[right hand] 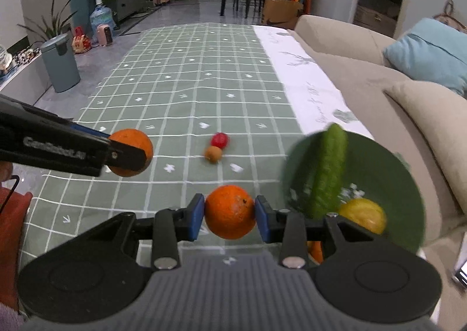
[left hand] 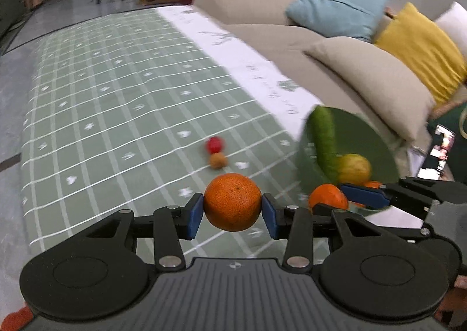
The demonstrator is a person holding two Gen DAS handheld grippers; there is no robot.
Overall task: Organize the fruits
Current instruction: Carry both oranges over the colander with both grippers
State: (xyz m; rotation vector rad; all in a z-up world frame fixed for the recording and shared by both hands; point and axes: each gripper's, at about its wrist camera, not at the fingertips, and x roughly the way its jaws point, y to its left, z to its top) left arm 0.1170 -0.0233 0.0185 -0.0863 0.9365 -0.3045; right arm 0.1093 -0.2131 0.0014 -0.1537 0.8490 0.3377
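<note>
The checked counter (right hand: 181, 91) stretches far ahead; the green bowl (right hand: 388, 173), holding a cucumber (right hand: 328, 170) and a lemon (right hand: 363, 214), sits near right. Each orange is pinched: the right gripper (right hand: 230, 214) holds one (right hand: 230, 211) just left of the bowl, while the left gripper (left hand: 232, 207) holds another (left hand: 232, 201) farther left.

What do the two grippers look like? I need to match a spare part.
Both the left gripper and the right gripper are black, with linkage arms on silver pivots, blue finger pads, round side housings and a ribbed grey body. Pale lettering runs along the left one's side.
</note>
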